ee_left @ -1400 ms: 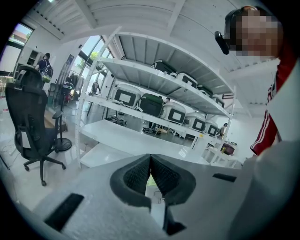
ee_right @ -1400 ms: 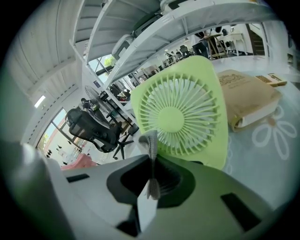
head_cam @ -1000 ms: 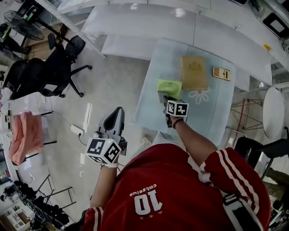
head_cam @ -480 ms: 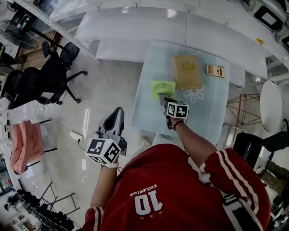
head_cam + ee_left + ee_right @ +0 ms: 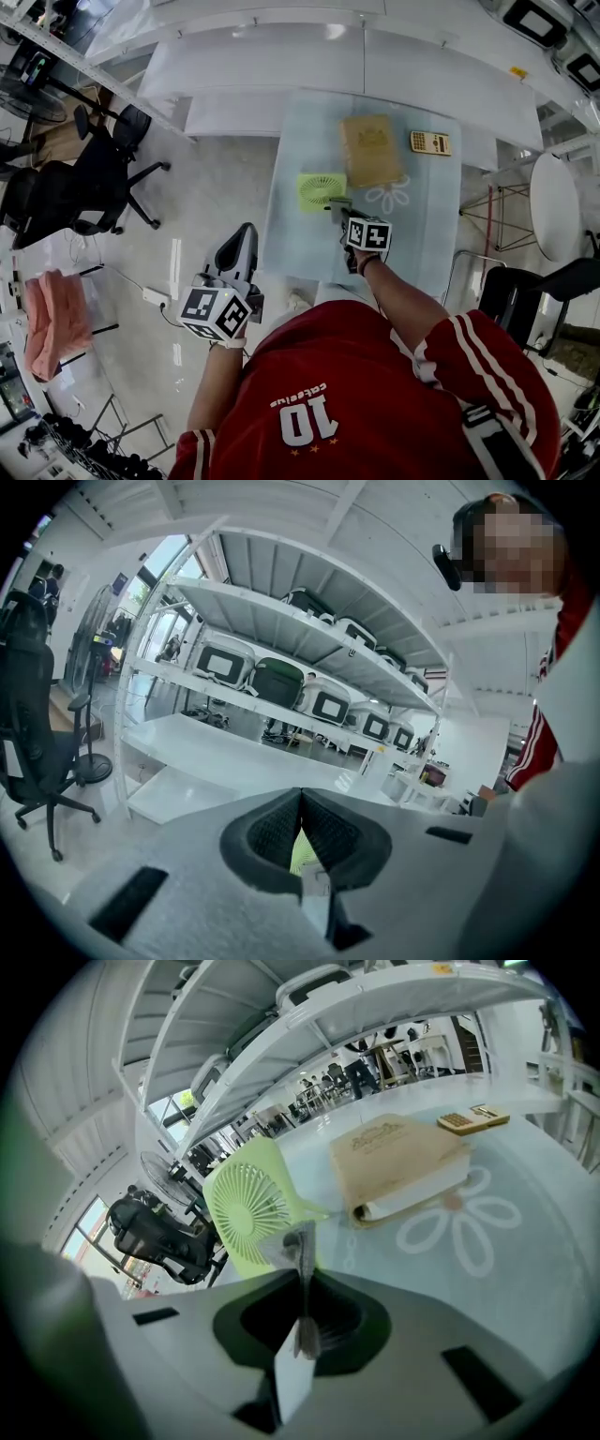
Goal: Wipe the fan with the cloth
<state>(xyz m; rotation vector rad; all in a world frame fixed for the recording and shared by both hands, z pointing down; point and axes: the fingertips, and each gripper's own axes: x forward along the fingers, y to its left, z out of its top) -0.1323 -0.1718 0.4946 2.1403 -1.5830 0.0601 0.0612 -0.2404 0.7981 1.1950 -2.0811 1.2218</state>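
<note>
Right gripper (image 5: 305, 1288) pinches the grey cloth (image 5: 300, 1246) just beside the green fan (image 5: 248, 1208). Left gripper (image 5: 300, 803), jaws pressed together and empty, hangs well left of the fan. Wiping looks unstarted.

The person wore a red short-sleeved shirt (image 5: 347, 394) printed with a white numeral 10 and small white lettering, with white stripes (image 5: 448, 339) running along the right sleeve. A dark band (image 5: 362, 259) circled the right wrist. The left gripper (image 5: 246, 232) and the right gripper (image 5: 339, 212) each carried a white cube (image 5: 216, 314) printed with black square markers. Each gripper body was pale grey moulded plastic with dark rectangular slots. The jaw pads (image 5: 272, 834) were black and ribbed.
</note>
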